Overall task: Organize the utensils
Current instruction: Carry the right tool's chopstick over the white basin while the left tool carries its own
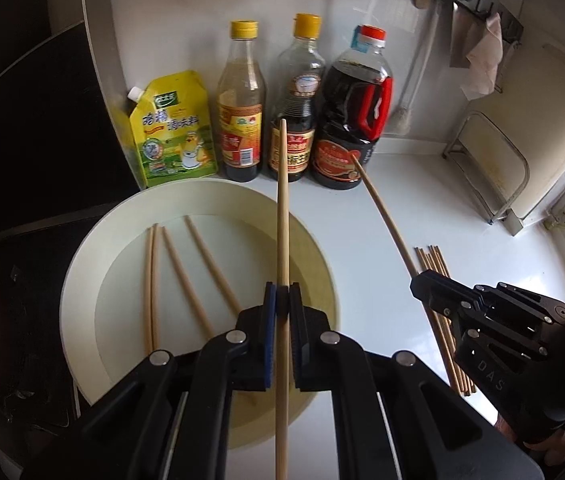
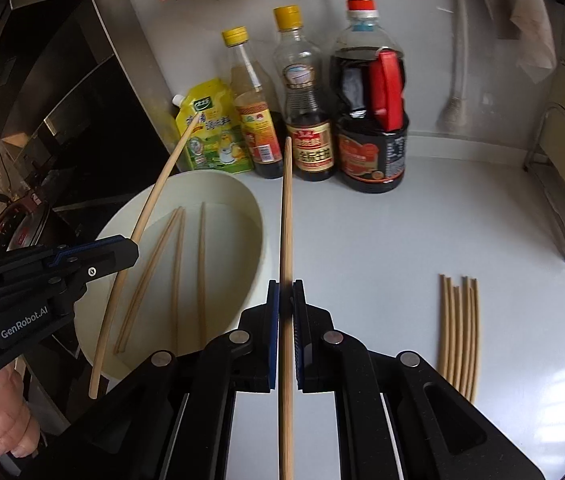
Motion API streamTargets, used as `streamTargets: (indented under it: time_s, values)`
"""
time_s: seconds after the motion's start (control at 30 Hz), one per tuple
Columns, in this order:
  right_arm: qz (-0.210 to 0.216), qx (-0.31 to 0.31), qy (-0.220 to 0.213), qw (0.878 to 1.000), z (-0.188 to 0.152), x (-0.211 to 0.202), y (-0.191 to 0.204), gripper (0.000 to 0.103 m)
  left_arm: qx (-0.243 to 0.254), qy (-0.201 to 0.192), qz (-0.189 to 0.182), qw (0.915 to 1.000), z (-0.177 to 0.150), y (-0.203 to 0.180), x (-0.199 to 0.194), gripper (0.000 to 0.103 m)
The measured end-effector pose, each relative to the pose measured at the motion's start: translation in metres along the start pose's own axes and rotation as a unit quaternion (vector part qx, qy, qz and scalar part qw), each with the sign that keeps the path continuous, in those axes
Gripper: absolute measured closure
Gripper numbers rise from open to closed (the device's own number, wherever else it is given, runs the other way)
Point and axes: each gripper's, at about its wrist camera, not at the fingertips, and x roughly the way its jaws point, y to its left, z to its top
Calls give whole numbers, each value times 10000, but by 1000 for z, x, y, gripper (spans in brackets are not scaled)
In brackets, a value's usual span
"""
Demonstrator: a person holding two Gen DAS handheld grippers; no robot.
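Observation:
My left gripper [image 1: 282,296] is shut on a wooden chopstick [image 1: 282,208] and holds it above the white plate [image 1: 82,276]. Several loose chopsticks [image 1: 174,272] lie on that plate. My right gripper [image 2: 285,292] is shut on another chopstick [image 2: 286,216], held above the counter just right of the plate [image 2: 258,264]. A neat bundle of chopsticks [image 2: 458,332] lies on the white counter to the right. In the left wrist view the right gripper [image 1: 418,284] shows at the right with its chopstick [image 1: 382,208] above the bundle [image 1: 434,258]. In the right wrist view the left gripper [image 2: 130,250] shows at the left with its chopstick [image 2: 154,192].
Against the back wall stand a yellow seasoning pouch [image 1: 170,128], a yellow-capped vinegar bottle [image 1: 240,108], a soy sauce bottle [image 1: 294,112] and a large dark bottle with a red handle [image 1: 354,112]. A cutting board rack [image 1: 494,168] stands at the right. A dark stove [image 2: 42,120] lies to the left.

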Motion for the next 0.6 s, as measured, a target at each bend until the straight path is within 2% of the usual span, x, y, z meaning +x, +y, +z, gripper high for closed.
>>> streamTargets:
  time_s: [0.3,0.6]
  values:
    - [346,-260,408,9982,29,57,56,97,-411,190,221,9987,0,67,21,96]
    - [539,-421,907,9935,45,108,90,97,-678,631,382,9950,-5,107,60,96]
